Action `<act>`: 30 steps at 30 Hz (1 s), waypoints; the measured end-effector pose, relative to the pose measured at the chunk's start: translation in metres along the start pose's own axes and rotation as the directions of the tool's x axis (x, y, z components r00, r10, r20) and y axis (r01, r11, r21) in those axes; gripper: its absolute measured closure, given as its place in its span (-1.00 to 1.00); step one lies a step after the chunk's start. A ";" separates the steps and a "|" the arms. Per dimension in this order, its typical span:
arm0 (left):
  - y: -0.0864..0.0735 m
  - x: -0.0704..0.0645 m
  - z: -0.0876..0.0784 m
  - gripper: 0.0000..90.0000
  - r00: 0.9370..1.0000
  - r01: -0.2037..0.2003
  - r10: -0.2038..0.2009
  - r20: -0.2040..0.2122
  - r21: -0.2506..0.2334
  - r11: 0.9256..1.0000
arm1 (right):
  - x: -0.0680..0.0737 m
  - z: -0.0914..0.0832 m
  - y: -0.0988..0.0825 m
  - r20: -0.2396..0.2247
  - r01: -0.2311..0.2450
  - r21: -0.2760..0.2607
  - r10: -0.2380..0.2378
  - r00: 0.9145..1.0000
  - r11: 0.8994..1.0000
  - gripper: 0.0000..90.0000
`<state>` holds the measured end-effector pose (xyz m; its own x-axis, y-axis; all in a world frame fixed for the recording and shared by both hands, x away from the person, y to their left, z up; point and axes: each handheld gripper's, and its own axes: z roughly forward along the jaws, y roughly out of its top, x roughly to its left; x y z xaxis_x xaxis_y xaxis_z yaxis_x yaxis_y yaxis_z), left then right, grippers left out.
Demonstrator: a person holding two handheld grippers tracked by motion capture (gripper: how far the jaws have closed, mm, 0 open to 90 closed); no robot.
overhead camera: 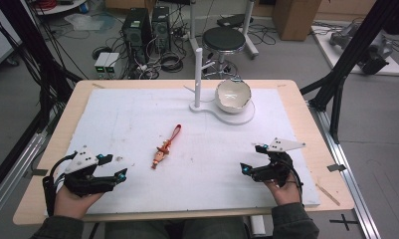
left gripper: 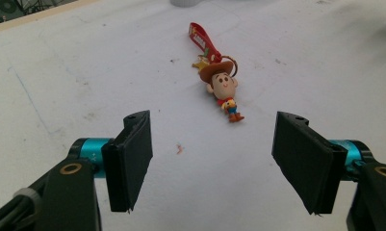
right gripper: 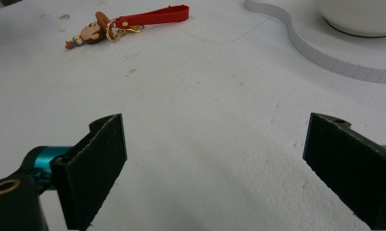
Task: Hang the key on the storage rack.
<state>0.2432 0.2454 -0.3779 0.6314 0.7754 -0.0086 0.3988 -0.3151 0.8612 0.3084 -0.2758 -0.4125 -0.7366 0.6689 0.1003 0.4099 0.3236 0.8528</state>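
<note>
A small cowboy figure keychain with a red strap lies flat on the white mat, left of centre. My left gripper rests at the near left of the mat, open and empty. In the left gripper view the keychain lies ahead of the wide-apart jaws of my left gripper, a little way off. My right gripper sits at the near right, also open with nothing between its jaws. In the right gripper view the keychain lies far off to the upper left of my right gripper.
At the back of the mat a white stand with an upright peg rises from a curved base, on which a cream bowl sits tilted. Beyond the wooden table edge are a black stool, computer towers and floor cables.
</note>
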 end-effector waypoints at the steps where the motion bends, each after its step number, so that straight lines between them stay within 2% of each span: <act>1: 0.002 0.000 0.001 -0.31 1.000 -0.001 0.001 0.002 0.001 1.000 | 0.000 0.000 0.000 -0.002 0.001 -0.003 -0.001 1.000 1.000 -0.85; 8: 0.018 -0.001 0.015 -0.28 0.999 -0.011 0.011 0.033 0.013 1.000 | -0.002 0.001 0.001 0.001 0.000 -0.005 0.000 1.000 1.000 -0.85; 13: 0.030 -0.002 0.028 -0.27 0.998 -0.033 0.031 0.052 0.039 0.999 | -0.002 0.002 0.001 0.001 -0.002 -0.002 0.002 1.000 1.000 -0.85; 16: 0.036 -0.002 0.036 -0.26 0.998 -0.028 0.025 0.061 0.050 0.998 | -0.003 0.002 0.001 -0.001 -0.003 0.001 0.003 1.000 1.000 -0.85; 30: 0.064 -0.006 0.069 -0.21 0.997 -0.045 0.039 0.064 0.104 0.993 | -0.004 0.002 0.002 -0.008 -0.001 -0.016 0.001 1.000 1.000 -0.85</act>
<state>0.3107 0.1833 -0.3581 0.6876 0.7260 -0.0077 0.4370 -0.4054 0.8029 0.3136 -0.2762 -0.4125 -0.7404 0.6640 0.1046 0.4018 0.3124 0.8608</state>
